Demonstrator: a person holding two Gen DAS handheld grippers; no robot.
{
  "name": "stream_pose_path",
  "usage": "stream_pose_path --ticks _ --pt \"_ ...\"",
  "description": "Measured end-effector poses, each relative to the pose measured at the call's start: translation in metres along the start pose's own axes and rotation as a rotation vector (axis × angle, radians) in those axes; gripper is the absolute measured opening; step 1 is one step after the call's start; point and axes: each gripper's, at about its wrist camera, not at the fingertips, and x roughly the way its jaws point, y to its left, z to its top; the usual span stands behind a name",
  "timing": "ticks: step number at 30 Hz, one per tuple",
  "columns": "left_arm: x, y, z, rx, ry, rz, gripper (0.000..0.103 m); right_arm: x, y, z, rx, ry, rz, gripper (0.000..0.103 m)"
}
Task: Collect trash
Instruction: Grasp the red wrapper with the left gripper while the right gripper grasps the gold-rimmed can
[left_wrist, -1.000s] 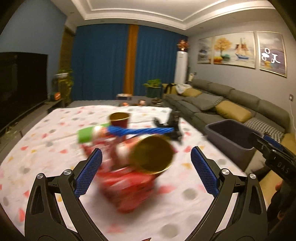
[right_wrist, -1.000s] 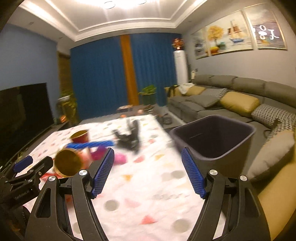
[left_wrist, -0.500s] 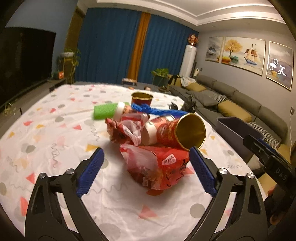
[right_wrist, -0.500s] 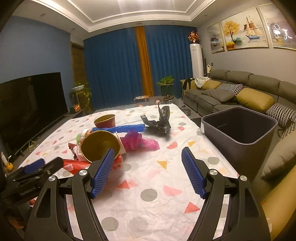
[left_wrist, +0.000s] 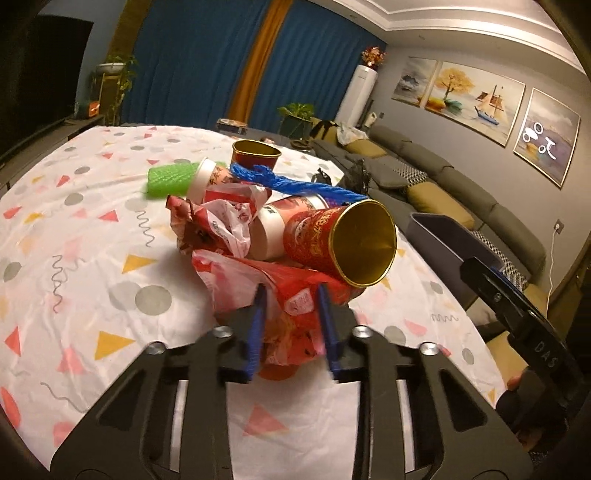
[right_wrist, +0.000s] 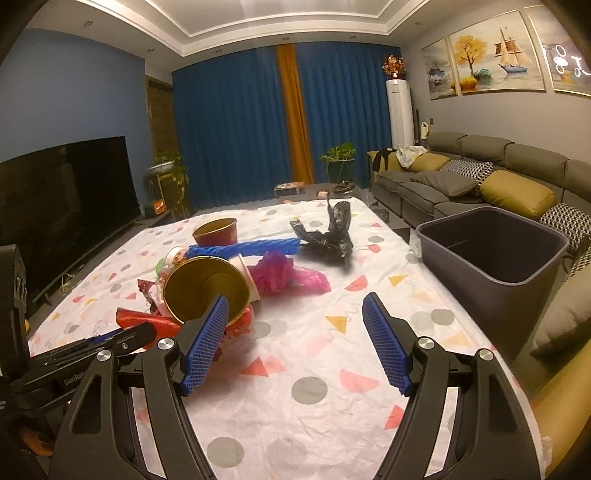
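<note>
L gripper (left_wrist: 291, 317): jaws closing, blue pads pinching the red plastic wrapper (left_wrist: 295, 291) at near edge of trash pile; wrapper bunched betw. the pads, both pressing on it.
R gripper (right_wrist: 295, 343): jaws spread wide, nothing betw. them; hovers over bare tablecloth, just right of the pile.
Table (right_wrist: 314, 413): white cloth w/ grey dots, coloured triangles, squiggles.
Trash pile: centre-left of table, all items touching or overlapping.
Red-gold paper cup (left_wrist: 343, 243): on its side atop the wrapper, gold mouth facing L cam; in R view its mouth (right_wrist: 205, 288) sits right behind R gripper's left pad.
White-rim cup (left_wrist: 280, 229): on its side, tucked behind the red-gold one.
Crumpled red/white bag (left_wrist: 221, 221): left part of pile, against the cups.
Upright red cup (left_wrist: 255, 157): far side of pile, standing, gold inside.
Blue foam net (left_wrist: 295, 182): lies across top of pile, betw. upright cup and tipped cups.
Green foam net (left_wrist: 170, 179): far-left of pile, flat on cloth.
Pink bag (right_wrist: 284, 275): right of pile, on cloth, touching tipped cup.
Black bag (right_wrist: 332, 232): farther back, apart from pile, part sticking up.
Grey bin (right_wrist: 495, 251): off table's right edge, beside sofa (right_wrist: 480, 173); open top, inside looks dark, can't tell contents.
Bkgd: TV (right_wrist: 62, 199) left, blue curtains (right_wrist: 240, 129) far wall.
</note>
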Motion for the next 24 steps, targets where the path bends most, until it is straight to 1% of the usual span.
stream_pose_path --ticks 1,3,4,6,8,14,17,18,20,22,24 --pt "0.001 0.0 0.0 0.0 0.004 -0.002 0.018 0.003 0.002 0.0 -0.003 0.006 0.005 0.074" --pt "0.002 0.002 0.0 -0.003 0.007 -0.008 0.01 0.008 0.005 0.0 -0.004 0.022 0.017 0.074" --pt "0.003 0.002 -0.001 -0.002 0.01 -0.012 0.009 0.011 0.006 -0.001 -0.004 0.031 0.025 0.074" --pt "0.002 0.003 -0.003 0.005 0.007 -0.014 0.004 0.017 0.01 -0.001 -0.005 0.043 0.036 0.073" --pt "0.002 0.004 -0.002 0.011 0.005 -0.017 0.002 0.024 0.014 0.0 -0.013 0.059 0.047 0.068" --pt "-0.002 0.009 -0.003 0.015 0.003 -0.022 0.002 0.044 0.023 0.001 -0.032 0.098 0.061 0.056" --pt "-0.001 0.013 -0.003 0.008 0.006 -0.02 0.002 0.055 0.025 0.002 -0.029 0.119 0.074 0.053" --pt "-0.001 0.014 -0.003 0.006 0.005 -0.021 0.002 0.06 0.026 0.002 -0.03 0.129 0.077 0.05" --pt "-0.001 0.013 -0.003 0.008 0.005 -0.021 0.002 0.066 0.029 0.001 -0.036 0.142 0.081 0.046" --pt "0.0 0.013 -0.003 0.014 0.006 -0.021 0.002 0.073 0.032 0.001 -0.044 0.157 0.089 0.039" --pt "0.002 0.012 -0.003 0.018 0.009 -0.021 0.002 0.078 0.035 0.0 -0.046 0.172 0.103 0.025"
